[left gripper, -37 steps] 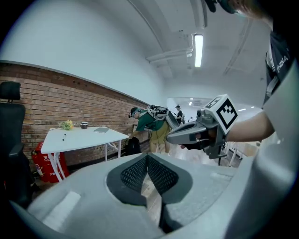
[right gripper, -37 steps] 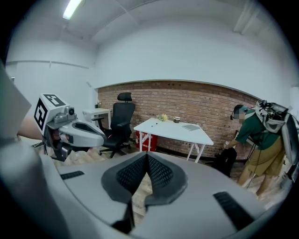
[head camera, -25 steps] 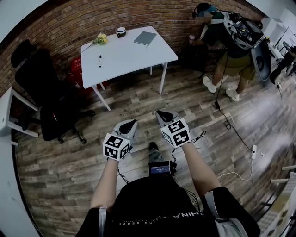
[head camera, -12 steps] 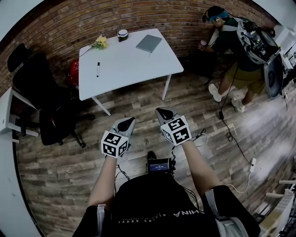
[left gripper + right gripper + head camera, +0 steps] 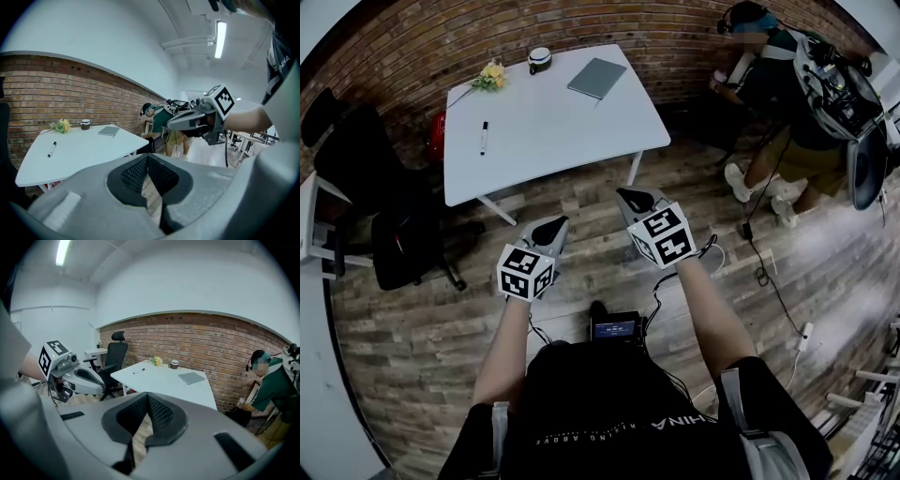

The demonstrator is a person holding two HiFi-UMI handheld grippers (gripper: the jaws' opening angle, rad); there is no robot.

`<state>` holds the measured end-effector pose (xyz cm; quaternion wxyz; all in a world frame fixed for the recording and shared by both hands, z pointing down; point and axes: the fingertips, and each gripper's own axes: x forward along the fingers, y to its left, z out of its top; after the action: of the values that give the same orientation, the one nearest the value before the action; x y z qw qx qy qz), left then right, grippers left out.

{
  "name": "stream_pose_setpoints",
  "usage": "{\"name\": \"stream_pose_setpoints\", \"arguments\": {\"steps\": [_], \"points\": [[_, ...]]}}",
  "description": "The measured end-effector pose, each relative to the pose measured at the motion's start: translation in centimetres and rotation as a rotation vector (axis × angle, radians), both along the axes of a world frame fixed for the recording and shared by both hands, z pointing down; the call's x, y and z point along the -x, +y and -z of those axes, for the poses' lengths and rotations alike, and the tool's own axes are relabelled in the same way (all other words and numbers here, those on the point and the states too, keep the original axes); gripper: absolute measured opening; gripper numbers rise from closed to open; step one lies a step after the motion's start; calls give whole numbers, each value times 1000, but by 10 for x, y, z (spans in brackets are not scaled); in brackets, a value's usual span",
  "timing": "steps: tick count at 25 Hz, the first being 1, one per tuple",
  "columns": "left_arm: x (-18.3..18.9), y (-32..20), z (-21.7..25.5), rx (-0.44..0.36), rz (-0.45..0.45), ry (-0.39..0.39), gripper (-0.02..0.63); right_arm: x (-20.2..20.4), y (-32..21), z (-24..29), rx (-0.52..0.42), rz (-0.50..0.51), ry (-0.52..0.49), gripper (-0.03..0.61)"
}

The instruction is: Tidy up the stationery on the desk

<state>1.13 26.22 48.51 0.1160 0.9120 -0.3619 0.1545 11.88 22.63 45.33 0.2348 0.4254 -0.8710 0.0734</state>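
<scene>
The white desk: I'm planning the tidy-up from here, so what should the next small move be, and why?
Probably a step closer to the desk. The left gripper and right gripper are both shut and empty. They hang over the floor, short of the desk's near edge, while the marker and notebook lie further in, likely beyond reach. Opening a gripper can wait.
</scene>
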Motion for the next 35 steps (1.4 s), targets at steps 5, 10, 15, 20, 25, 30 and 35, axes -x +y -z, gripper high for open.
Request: {"name": "stream_pose_setpoints", "arguments": {"steps": [5,10,15,20,25,30,35], "points": [[-7,-21,2,0,1,-12,12,-11,-25,1,3,2,-6,9],[-3,-35,2,0,4,-20,12,-2,-30,-28,54,-6,-27,9],[12,-49,-9,10,13,-17,12,15,-34,-51,91,-15,-47,9],[22,-76,-18,13,3,2,12,24,-51,-62,116,-50,-80,9],[38,-117,-26,30,-9,21,12,39,-84,-67,129,-62,-79,9],[62,-162,-36,49,-42,10,12,54,-123,-74,144,-99,-78,9],[85,-211,-37,56,-87,-5,12,70,-167,-73,150,-150,-85,9]]}}
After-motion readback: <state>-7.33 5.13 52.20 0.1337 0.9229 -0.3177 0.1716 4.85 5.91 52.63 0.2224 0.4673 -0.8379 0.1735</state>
